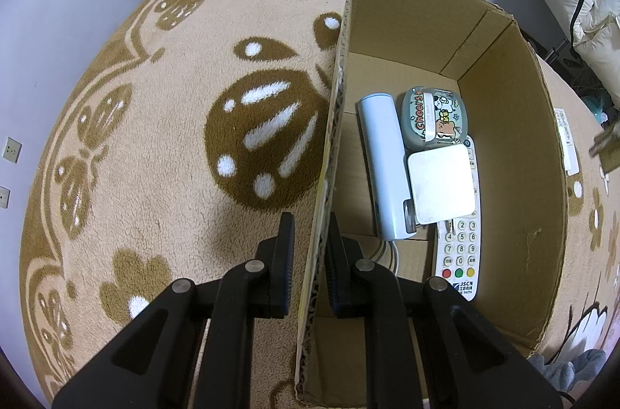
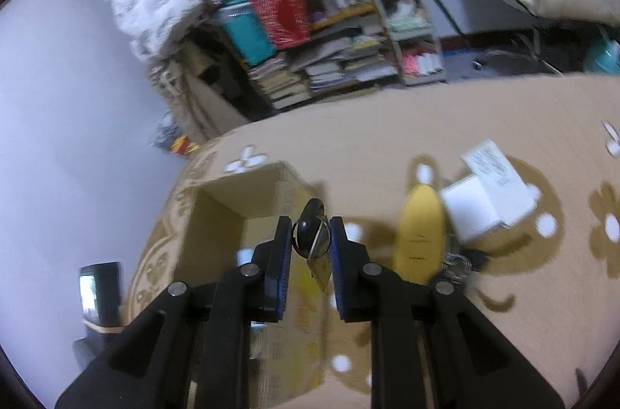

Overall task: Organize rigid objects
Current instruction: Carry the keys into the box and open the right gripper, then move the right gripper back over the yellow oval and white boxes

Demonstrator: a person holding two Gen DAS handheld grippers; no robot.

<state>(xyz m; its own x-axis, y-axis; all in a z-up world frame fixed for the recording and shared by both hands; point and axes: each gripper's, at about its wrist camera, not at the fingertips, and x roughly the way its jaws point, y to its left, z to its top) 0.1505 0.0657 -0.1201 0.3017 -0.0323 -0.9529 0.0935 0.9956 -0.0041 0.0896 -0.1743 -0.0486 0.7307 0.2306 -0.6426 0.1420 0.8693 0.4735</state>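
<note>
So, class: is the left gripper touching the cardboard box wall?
Touching. The left wrist view shows the left gripper with its fingers either side of the cardboard box wall, pads pressed against it.

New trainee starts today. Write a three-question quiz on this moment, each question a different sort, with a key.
1. True or false: the left gripper has its fingers on either side of the cardboard box wall.
2. Multiple choice: what does the right gripper hold? A) the yellow banana-shaped object B) a black key with a tag C) nothing
3. Fill in: inside the box, the white square device lies on top of the ____.

Key
1. True.
2. B.
3. White remote control; the light blue power bank lies beside it and the cartoon-printed case beyond.
</note>
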